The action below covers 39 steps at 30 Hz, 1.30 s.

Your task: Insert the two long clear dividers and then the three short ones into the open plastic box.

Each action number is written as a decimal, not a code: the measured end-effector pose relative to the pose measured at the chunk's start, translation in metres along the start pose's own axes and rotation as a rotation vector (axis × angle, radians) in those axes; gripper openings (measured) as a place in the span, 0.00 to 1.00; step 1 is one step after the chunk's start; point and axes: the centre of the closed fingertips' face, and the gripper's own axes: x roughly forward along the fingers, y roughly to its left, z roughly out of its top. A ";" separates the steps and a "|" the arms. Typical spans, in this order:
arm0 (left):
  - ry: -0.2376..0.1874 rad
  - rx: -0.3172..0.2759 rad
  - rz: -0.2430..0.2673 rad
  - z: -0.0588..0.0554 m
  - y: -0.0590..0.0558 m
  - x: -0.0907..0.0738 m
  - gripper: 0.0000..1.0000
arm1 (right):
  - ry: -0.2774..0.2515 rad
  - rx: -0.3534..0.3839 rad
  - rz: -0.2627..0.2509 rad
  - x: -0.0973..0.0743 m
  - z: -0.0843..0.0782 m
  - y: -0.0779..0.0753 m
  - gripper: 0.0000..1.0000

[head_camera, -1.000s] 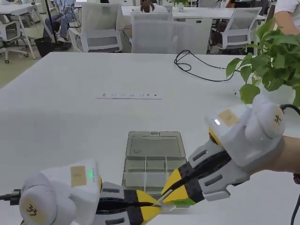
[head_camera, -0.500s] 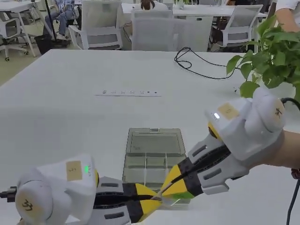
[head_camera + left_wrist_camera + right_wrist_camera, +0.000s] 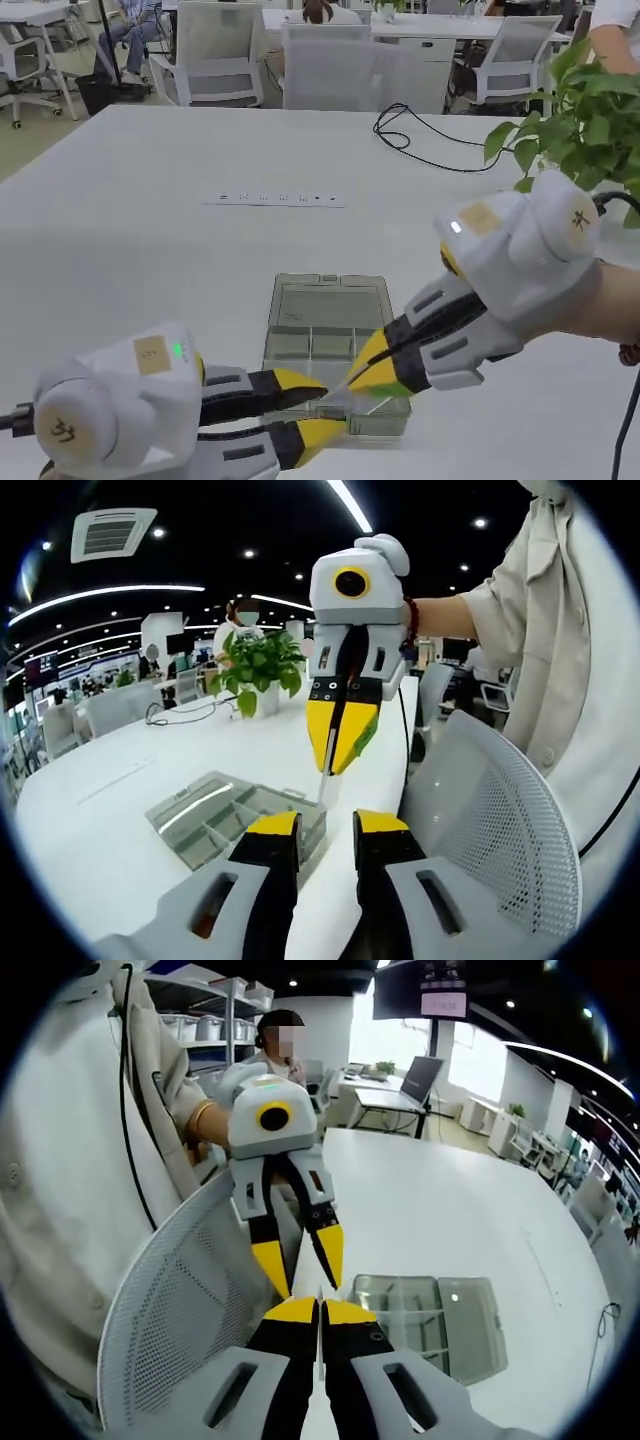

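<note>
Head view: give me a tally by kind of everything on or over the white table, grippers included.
grippers: 2, left gripper and right gripper
plastic box: 1
clear divider, in the right gripper: 1
black cable: 1
leafy plant: 1
marked strip: 1
total: 7

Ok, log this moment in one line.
left gripper: open | right gripper: shut on clear divider | divider at near edge of open plastic box

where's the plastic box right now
In the head view the plastic box sits low centre on the white table, lid open, with the left gripper and right gripper at its near edge.
</note>
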 end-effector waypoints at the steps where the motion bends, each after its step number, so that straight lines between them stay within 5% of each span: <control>1: -0.001 -0.008 0.015 -0.001 0.003 -0.001 0.20 | 0.014 -0.001 -0.005 0.000 -0.002 -0.003 0.02; 22: -0.019 -0.131 0.179 -0.007 0.035 -0.008 0.49 | 0.227 0.021 -0.122 -0.004 -0.034 -0.055 0.02; 39: -0.001 -0.179 0.258 -0.017 0.050 -0.011 0.77 | 0.354 0.044 -0.132 0.010 -0.070 -0.075 0.02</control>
